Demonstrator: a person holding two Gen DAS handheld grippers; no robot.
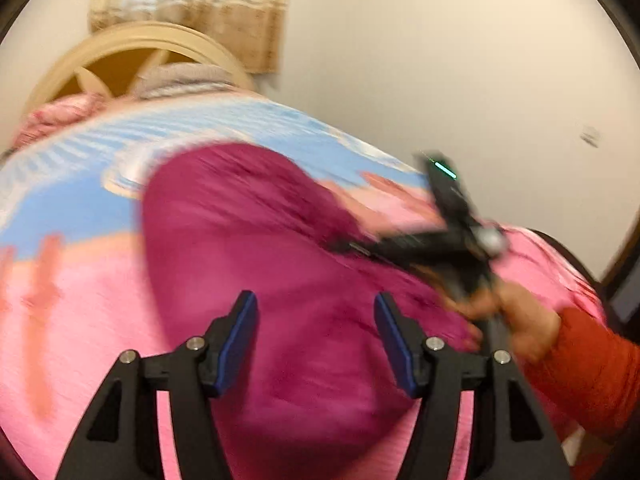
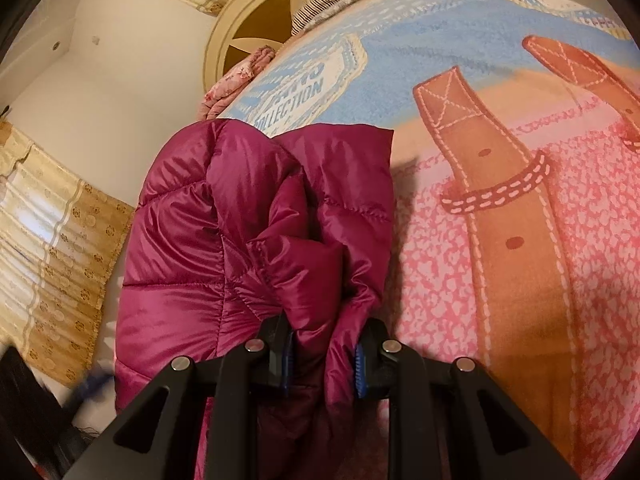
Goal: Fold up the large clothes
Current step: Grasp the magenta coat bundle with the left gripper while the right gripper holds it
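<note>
In the right wrist view I see the magenta quilted jacket (image 2: 248, 216), shiny and puffy, lying in the centre-left of the frame on a soft printed bedspread (image 2: 500, 208) of pink and blue. My right gripper (image 2: 322, 360) is clamped on a bunched fold of the jacket at the lower centre. In the blurred left wrist view my left gripper (image 1: 316, 340) has its jaws wide apart above the jacket and holds nothing.

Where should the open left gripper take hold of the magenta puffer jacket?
A judgement: the left gripper should pinch the jacket's free outer edge, coming from above. The right gripper already clamps a bunched fold, and the padding lies flat on the bedspread.
</note>
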